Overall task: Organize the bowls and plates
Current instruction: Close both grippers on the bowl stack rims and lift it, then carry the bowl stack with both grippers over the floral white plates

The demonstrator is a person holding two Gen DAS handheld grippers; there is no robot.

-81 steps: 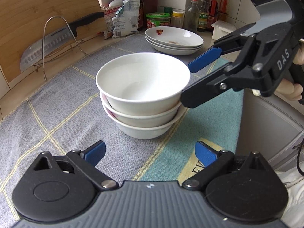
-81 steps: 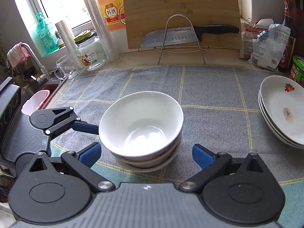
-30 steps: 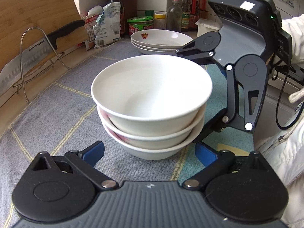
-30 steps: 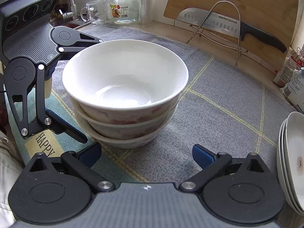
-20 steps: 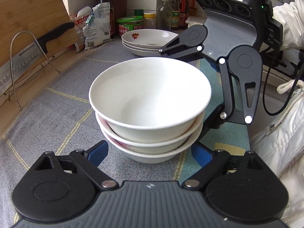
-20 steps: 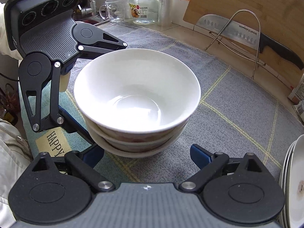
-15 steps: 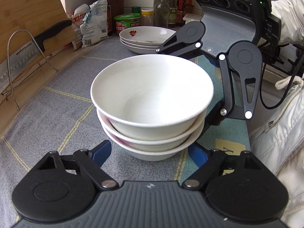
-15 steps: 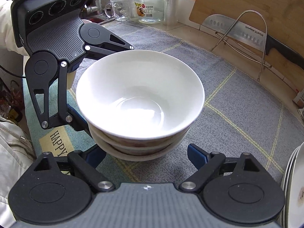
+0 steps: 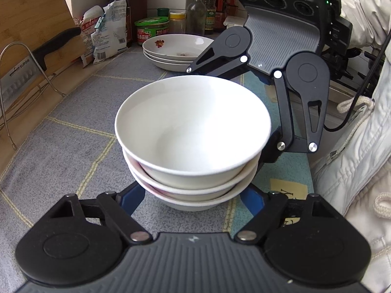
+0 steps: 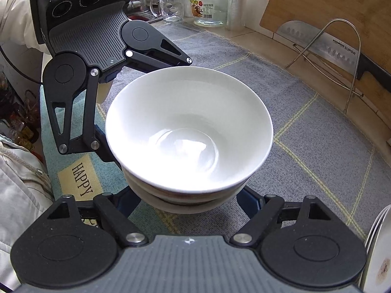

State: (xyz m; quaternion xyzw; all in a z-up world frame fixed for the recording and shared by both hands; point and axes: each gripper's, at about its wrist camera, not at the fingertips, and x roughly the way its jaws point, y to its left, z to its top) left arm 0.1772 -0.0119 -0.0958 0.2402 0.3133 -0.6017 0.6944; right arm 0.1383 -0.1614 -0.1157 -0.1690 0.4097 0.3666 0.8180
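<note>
A stack of three white bowls (image 9: 193,131) sits on the grey checked mat (image 9: 73,134); it also shows in the right wrist view (image 10: 188,134). My left gripper (image 9: 193,199) has its blue-padded fingers (image 9: 130,199) spread wide on either side of the stack's base. My right gripper (image 10: 188,201) does the same from the opposite side, and its body shows in the left wrist view (image 9: 281,48). The bowls hide the fingertips, so I cannot tell whether they touch. A stack of white plates (image 9: 176,51) with a red flower mark lies at the back of the mat.
A cleaver on a wire stand (image 10: 325,46) leans against a wooden board. Bottles, jars and food bags (image 9: 151,29) line the back wall. A glass mug (image 10: 168,7) and a jar (image 10: 210,5) stand near the sink. A "HAPPY" mat edge (image 10: 80,183) lies beside the person's white jacket.
Both grippers have moved in close from opposite sides, and their fingers have narrowed around the base of the bowl stack. The bowls stay on the mat.
</note>
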